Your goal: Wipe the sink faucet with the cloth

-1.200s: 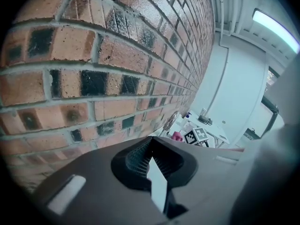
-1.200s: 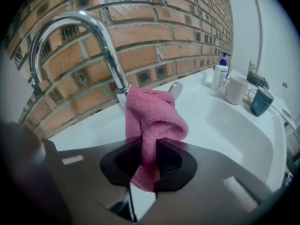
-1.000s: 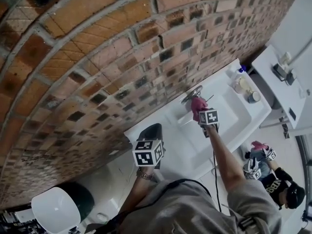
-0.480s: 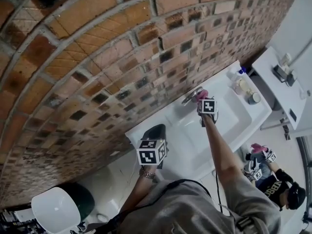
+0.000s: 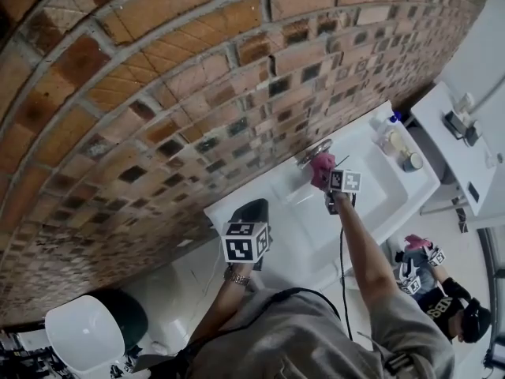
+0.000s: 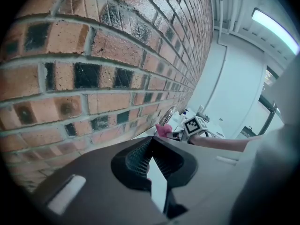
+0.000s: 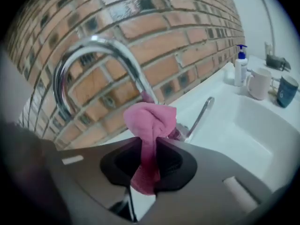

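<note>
A curved chrome faucet (image 7: 89, 55) rises from the white sink (image 7: 253, 125) against the brick wall; in the head view the faucet (image 5: 312, 151) sits at the sink's back edge. My right gripper (image 7: 149, 150) is shut on a pink cloth (image 7: 151, 121), whose bunched end presses against the faucet's lower stem, beside the lever handle (image 7: 201, 116). In the head view the pink cloth (image 5: 321, 169) shows just ahead of the right gripper (image 5: 333, 189). My left gripper (image 6: 150, 159) is shut with nothing in it and hangs over the sink's left end, away from the faucet; it shows in the head view too (image 5: 246, 237).
A soap pump bottle (image 7: 240, 65), a white mug (image 7: 258, 83) and a blue cup (image 7: 286, 92) stand on the sink's far right ledge. The brick wall (image 5: 158, 93) runs close behind the faucet. Another person (image 5: 442, 298) with grippers crouches on the floor at right.
The right gripper with the cloth went up the faucet half a second ago and has come back down a little to the stem. The left gripper has barely moved.
</note>
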`<state>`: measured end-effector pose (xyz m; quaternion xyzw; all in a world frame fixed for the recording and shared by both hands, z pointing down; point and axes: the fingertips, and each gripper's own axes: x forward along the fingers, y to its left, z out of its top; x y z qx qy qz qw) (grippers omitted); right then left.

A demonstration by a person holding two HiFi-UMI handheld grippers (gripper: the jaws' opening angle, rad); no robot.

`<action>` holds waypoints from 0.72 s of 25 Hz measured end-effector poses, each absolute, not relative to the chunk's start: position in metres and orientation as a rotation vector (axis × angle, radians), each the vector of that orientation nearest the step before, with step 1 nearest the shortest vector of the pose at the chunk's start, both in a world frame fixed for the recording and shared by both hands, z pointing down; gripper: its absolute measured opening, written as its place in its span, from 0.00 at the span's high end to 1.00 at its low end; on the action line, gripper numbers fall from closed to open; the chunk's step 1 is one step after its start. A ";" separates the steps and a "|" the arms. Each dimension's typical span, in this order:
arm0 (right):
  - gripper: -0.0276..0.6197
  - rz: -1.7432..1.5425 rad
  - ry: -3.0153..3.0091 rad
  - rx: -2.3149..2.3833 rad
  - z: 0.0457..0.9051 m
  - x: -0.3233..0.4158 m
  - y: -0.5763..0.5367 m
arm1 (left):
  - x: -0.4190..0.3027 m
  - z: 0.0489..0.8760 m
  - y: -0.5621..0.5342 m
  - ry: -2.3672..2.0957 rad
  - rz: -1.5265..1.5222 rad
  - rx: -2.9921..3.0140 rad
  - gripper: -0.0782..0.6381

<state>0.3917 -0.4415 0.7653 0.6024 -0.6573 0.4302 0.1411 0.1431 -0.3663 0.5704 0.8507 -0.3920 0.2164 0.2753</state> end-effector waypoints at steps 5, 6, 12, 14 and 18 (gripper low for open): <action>0.85 1.398 -1.967 1.791 0.730 0.392 -0.475 | 0.141 0.564 -0.361 -1.052 0.578 2.306 0.86; 0.85 1.392 -1.951 1.815 0.724 0.395 -0.474 | 0.141 0.560 -0.359 -1.048 0.573 2.322 0.86; 0.85 1.065 -2.019 1.898 0.663 0.411 -0.469 | 0.116 0.554 -0.361 -1.123 0.552 2.298 0.86; 0.85 0.917 -2.065 1.850 0.640 0.402 -0.468 | 0.113 0.553 -0.361 -1.136 0.542 2.292 0.86; 0.85 0.672 -2.059 1.772 0.608 0.384 -0.458 | 0.123 0.544 -0.354 -1.115 0.522 2.326 0.86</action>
